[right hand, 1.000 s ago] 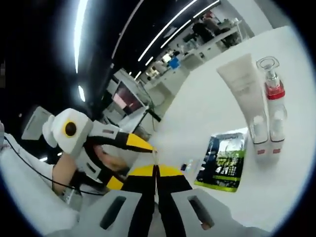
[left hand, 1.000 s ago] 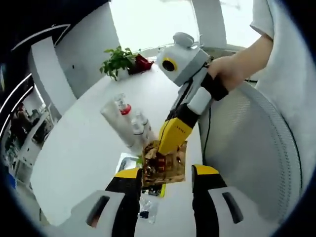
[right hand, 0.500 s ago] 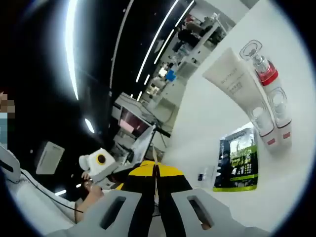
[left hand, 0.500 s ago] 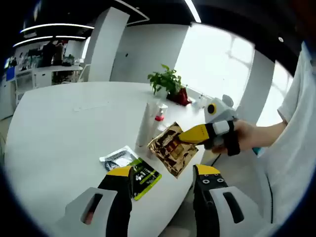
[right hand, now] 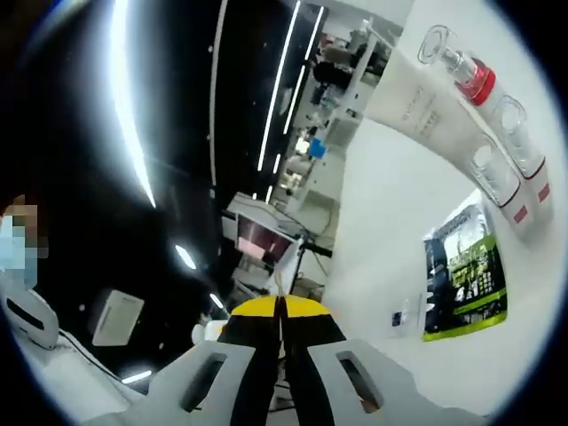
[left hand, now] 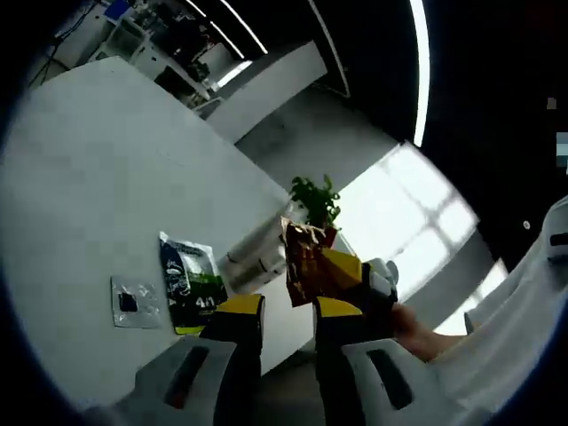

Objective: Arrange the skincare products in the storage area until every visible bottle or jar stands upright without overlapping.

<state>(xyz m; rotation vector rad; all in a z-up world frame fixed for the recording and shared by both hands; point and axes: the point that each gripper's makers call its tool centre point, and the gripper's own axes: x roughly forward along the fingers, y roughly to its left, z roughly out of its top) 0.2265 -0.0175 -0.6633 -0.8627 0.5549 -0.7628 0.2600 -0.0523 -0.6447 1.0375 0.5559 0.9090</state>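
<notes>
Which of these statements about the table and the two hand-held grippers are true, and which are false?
1. The right hand-held gripper is shut on a brown sachet. True.
2. The green sachet stands upright. False: it lies flat on the white table.
3. The left hand-held gripper holds a bottle. False: its jaws are open and hold nothing.
4. The white tube lies on its side. True.
5. A potted plant stands at the table's far edge. True.
</notes>
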